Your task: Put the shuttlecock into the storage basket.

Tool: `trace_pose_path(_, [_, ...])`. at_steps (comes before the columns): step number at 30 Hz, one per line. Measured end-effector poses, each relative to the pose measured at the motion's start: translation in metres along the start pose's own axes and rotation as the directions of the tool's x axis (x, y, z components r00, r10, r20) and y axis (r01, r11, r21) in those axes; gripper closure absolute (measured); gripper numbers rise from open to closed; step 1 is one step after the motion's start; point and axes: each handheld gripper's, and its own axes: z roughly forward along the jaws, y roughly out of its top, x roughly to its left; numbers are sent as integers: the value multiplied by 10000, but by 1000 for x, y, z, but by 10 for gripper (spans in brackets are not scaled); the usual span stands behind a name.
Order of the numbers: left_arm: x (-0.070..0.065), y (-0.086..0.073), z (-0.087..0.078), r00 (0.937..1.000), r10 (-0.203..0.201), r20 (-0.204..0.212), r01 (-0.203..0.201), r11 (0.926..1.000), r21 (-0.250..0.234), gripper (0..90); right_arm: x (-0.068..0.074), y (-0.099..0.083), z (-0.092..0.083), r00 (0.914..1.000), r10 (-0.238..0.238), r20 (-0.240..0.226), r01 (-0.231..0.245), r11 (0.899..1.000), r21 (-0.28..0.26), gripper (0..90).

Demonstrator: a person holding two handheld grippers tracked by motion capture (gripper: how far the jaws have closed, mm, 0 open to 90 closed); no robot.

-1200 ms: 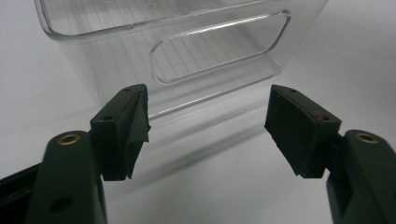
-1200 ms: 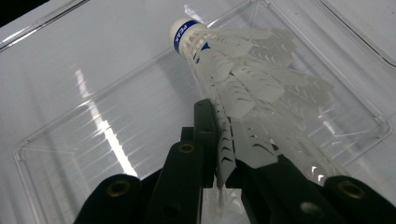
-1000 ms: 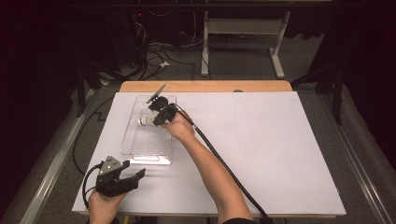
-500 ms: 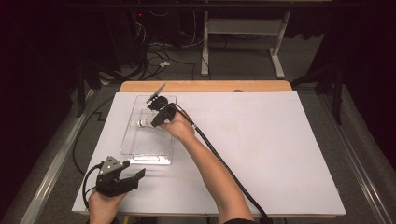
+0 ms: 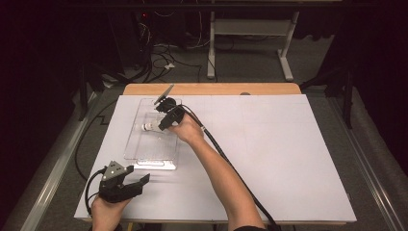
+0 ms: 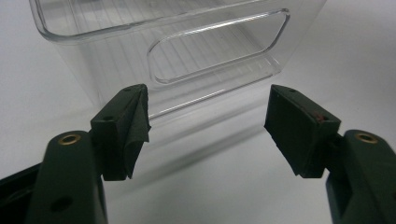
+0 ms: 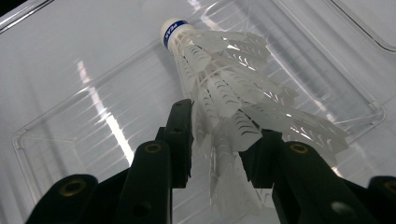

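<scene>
- The right hand-held gripper (image 5: 161, 126) reaches into the clear plastic bin (image 5: 137, 144) at about 11 o'clock from the middle of the desk (image 5: 269, 159) in the high view.
- Its jaws have just been opening, and the white feather skirt of the shuttlecock (image 7: 224, 88) lies between them; in the right gripper view (image 7: 224, 154) the left pad stands a little off the feathers, while the right pad is right against them (whether it presses I cannot tell).
- The shuttlecock lies on its side on the bin's ribbed floor, with its white cork, ringed by a blue band, pointing away from the jaws toward 11 o'clock in that view.
- In the high view the shuttlecock (image 5: 148, 127) shows as a small white shape in the far half of the bin, at 9 o'clock from the right hand-held gripper.
- The left hand-held gripper (image 5: 137, 183) rests on the desk near its front left corner, at about 7 o'clock from the bin, with a grey plate on top.
- Its jaws are spread wide with nothing between them; in the left gripper view (image 6: 208, 126) they face the bin's near end wall (image 6: 187, 51) and its cut-out handle, a little apart from it.
- A black cable (image 5: 226, 159) runs from the right hand-held gripper along the forearm toward the desk's front edge.
</scene>
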Motion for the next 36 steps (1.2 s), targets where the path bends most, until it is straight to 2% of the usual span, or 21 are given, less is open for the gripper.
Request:
trace_pose_path(9, [0,0,0,10000,41,41,-42,10000,19,314,-3,-3,-1,9993,347,-137,-348,9994,-61,667])
trace_pose_path(21, [-1,0,0,10000,50,35,-50,10000,30,314,-12,-10,-12,9992,411,6,-411,9988,-268,685])
trace_pose_path(24, [-1,0,0,10000,52,33,-53,10000,36,315,-11,-12,-16,9987,510,-10,-510,9982,-307,711])
trace_pose_path(28, [0,0,0,10000,19,6,-19,10000,22,314,-9,-13,-20,9996,270,-92,-274,9986,-459,746])
trace_pose_path(31, [1,0,0,10000,-23,-21,23,10000,21,314,-6,-14,-22,9999,71,74,-67,9987,-499,781])
trace_pose_path(36, [0,0,0,10000,-4,-19,4,10000,1,314,-3,-15,-21,10000,7,-17,-8,9990,-438,865])
